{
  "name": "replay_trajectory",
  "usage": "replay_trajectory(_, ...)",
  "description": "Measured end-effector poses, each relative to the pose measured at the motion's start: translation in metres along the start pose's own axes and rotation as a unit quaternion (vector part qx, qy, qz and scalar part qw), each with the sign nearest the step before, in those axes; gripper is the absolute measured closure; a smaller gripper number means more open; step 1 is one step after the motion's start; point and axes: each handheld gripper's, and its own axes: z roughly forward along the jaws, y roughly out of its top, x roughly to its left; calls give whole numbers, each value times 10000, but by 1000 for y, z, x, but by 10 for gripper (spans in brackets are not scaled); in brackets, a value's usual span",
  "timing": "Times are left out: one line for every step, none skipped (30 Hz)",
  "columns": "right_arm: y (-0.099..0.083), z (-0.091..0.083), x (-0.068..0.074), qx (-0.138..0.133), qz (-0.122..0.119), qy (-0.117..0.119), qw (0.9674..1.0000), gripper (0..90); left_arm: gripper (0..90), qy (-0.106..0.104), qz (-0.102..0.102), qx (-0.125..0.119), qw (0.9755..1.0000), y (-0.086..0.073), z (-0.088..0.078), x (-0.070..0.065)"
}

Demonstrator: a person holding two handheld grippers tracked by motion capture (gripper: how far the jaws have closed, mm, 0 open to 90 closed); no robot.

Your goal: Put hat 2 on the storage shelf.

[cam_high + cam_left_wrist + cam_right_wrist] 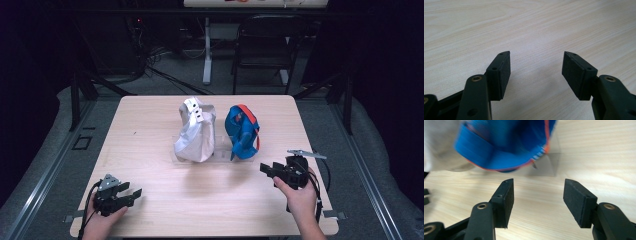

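1. High view: two baseball caps stand side by side on a clear plastic stand [220, 155] near the middle of the pale wooden table [150, 130], a white fabric cap [196, 132] on the left and a blue fabric cap with orange trim [242, 131] on the right, close together but not clearly touching.
2. The right gripper [267, 170] sits just beside the blue cap, below and to its right, and its jaws point up and left toward the cap's lower edge. It is by far the nearer of the two tools.
3. In the right gripper view its black pads [579, 201] stand wide apart with nothing between them. The blurred blue cap [504, 145] lies straight ahead and slightly left of the gap, with bare wood between the fingertips and the cap.
4. The left gripper [131, 192] rests near the table's front left corner, well apart from both caps. Its jaws are also spread wide and empty over bare wood [536, 30].
5. My judgement is that the coming move is a short forward reach by the right gripper, so that the jaws straddle the blue cap's brim or lower rim.
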Motion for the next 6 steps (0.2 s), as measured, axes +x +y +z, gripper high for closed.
replay_trajectory(-4,0,-3,-20,37,-16,10000,420,410,3,7,7,10000,0,0,0)
replay_trajectory(-8,1,-6,-52,34,-12,10000,425,414,15,16,33,10000,0,0,0)
replay_trajectory(-12,1,-8,-108,55,-13,9999,437,422,11,13,36,10000,0,0,0)
replay_trajectory(-15,1,-11,-121,65,27,9999,449,426,-9,10,20,10000,0,0,-1)
replay_trajectory(-18,0,-14,-135,124,88,9998,457,427,2,27,-22,10000,0,1,-1)
replay_trajectory(-22,0,-16,-175,180,121,9996,464,435,-18,53,-39,10000,0,0,-2)
